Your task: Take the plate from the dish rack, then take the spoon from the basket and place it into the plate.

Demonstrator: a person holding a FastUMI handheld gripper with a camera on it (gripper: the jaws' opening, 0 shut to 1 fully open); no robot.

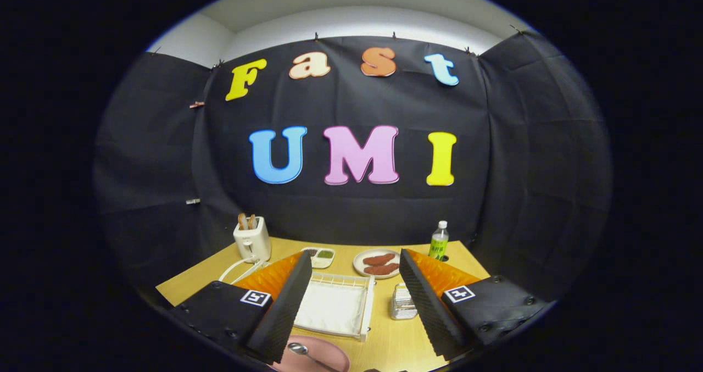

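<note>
Gripper view: jaws of the black foam-padded gripper [351, 300] standing wide apart, holding nothing, hovering above the wooden bench [384, 344]. One round pink plate [324, 358] is lying at the near edge with one metal spoon [301, 351] resting in it, so the task is looking finished; next move only calls for backing away. One white wire dish rack [335, 306] sitting mid-bench between the fingers, one small wire basket [402, 301] beside it. Toward the far edge: one white toaster [252, 240], one green bottle [439, 241], one white plate of sausages [377, 263].
</note>
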